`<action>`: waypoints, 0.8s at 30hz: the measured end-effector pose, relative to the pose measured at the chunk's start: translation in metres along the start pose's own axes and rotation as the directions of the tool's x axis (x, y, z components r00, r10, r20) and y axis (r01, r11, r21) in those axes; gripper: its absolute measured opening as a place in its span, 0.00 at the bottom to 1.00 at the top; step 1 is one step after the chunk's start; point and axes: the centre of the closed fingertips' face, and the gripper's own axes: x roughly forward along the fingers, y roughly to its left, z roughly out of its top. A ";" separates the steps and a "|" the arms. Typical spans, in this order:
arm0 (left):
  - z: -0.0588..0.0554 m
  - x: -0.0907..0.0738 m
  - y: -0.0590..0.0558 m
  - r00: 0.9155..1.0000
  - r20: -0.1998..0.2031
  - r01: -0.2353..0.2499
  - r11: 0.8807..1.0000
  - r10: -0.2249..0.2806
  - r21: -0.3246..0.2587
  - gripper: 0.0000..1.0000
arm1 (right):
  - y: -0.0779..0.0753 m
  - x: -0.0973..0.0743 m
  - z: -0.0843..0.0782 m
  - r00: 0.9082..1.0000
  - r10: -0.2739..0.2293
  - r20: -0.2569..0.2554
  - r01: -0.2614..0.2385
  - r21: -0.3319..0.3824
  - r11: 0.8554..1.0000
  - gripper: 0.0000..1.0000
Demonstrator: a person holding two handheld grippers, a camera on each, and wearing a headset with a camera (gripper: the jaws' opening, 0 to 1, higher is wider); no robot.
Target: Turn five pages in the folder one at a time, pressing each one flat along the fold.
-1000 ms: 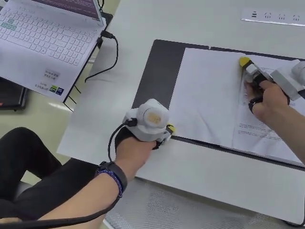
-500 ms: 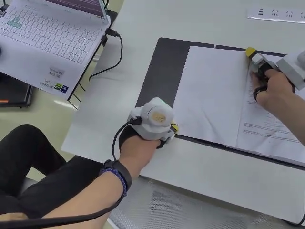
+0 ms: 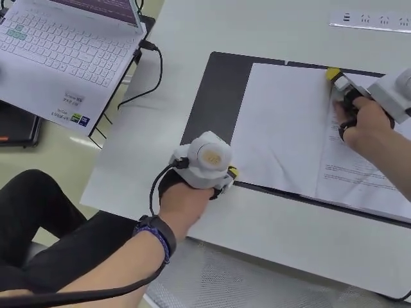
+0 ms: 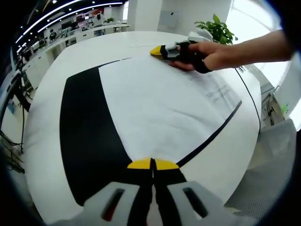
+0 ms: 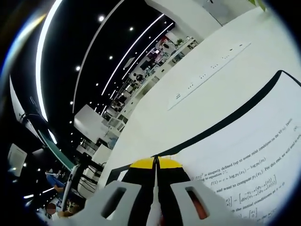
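Note:
The black folder lies open on the white table. A blank white page lies turned over its left half, and a printed page covers the right. My right gripper is shut, its yellow tips pressed on the paper at the far end of the fold. In the right gripper view its shut tips rest beside the printed page. My left gripper is shut at the folder's near edge. In the left gripper view its tips touch the near corner of the blank page.
A white laptop stands at the far left, with a black cable running over the table toward the folder. A white power strip lies at the far right edge. The table's near edge runs just below the folder.
My right gripper has slid a little along the fold toward the folder's far edge. The left gripper has stayed at the near edge. The head camera has shifted slightly.

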 end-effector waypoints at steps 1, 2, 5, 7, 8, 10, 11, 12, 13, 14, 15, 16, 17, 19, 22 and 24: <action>0.000 0.000 0.000 1.000 0.000 0.000 1.000 0.000 -0.001 0.00 | 0.000 -0.001 -0.001 1.000 0.003 -0.007 -0.003 -0.008 1.000 0.00; 0.000 0.000 0.000 1.000 -0.001 0.000 1.000 0.000 -0.001 0.00 | 0.000 -0.002 -0.002 1.000 0.007 -0.014 -0.007 -0.016 1.000 0.00; 0.000 0.000 -0.001 1.000 0.001 -0.002 1.000 0.002 0.002 0.00 | 0.003 -0.008 -0.006 1.000 0.013 -0.021 -0.013 -0.023 1.000 0.00; 0.000 0.000 -0.001 1.000 0.003 -0.003 1.000 0.003 0.001 0.00 | 0.006 -0.013 -0.009 0.999 0.019 -0.027 -0.020 -0.035 0.999 0.00; 0.000 0.000 -0.001 1.000 0.003 -0.004 1.000 0.004 0.001 0.00 | 0.007 -0.017 -0.012 0.999 0.024 -0.031 -0.025 -0.042 0.999 0.00; 0.000 0.000 -0.001 1.000 0.004 -0.003 1.000 0.003 0.000 0.00 | 0.012 -0.024 -0.017 0.999 0.035 -0.034 -0.036 -0.055 0.998 0.00; 0.000 0.000 -0.001 1.000 0.004 -0.003 1.000 0.003 0.000 0.00 | 0.014 -0.027 -0.018 0.999 0.036 -0.033 -0.038 -0.056 0.998 0.00; 0.001 0.000 -0.001 1.000 0.004 -0.003 1.000 0.003 0.000 0.00 | 0.016 -0.031 -0.021 0.999 0.039 -0.034 -0.041 -0.060 0.997 0.00; 0.001 0.000 -0.001 1.000 0.004 -0.003 1.000 0.003 0.002 0.00 | 0.019 -0.034 -0.023 0.998 0.041 -0.038 -0.044 -0.065 0.997 0.00; 0.001 0.000 -0.001 1.000 0.003 -0.004 1.000 0.004 0.002 0.00 | 0.021 -0.037 -0.024 0.998 0.043 -0.040 -0.045 -0.069 0.997 0.00; 0.001 0.000 -0.001 1.000 0.002 -0.004 1.000 0.004 0.003 0.00 | 0.024 -0.041 -0.026 0.998 0.044 -0.043 -0.047 -0.073 0.996 0.00; 0.001 0.000 -0.001 1.000 0.002 -0.004 1.000 0.004 0.004 0.00 | 0.026 -0.044 -0.028 0.998 0.046 -0.043 -0.049 -0.074 0.996 0.00; 0.001 0.000 -0.001 1.000 0.003 -0.004 1.000 0.004 0.004 0.00 | 0.028 -0.048 -0.030 0.998 0.047 -0.044 -0.050 -0.075 0.996 0.00; 0.000 0.000 -0.001 1.000 0.004 -0.005 1.000 0.005 0.003 0.00 | 0.032 -0.053 -0.034 0.998 0.051 -0.043 -0.054 -0.082 0.995 0.00; 0.000 0.000 -0.001 1.000 0.007 -0.007 1.000 0.007 0.001 0.00 | 0.033 -0.059 -0.039 0.997 0.056 -0.045 -0.060 -0.088 0.994 0.00; 0.000 0.000 0.000 1.000 0.008 -0.007 1.000 0.007 0.001 0.00 | 0.033 -0.061 -0.041 0.997 0.058 -0.045 -0.062 -0.090 0.994 0.00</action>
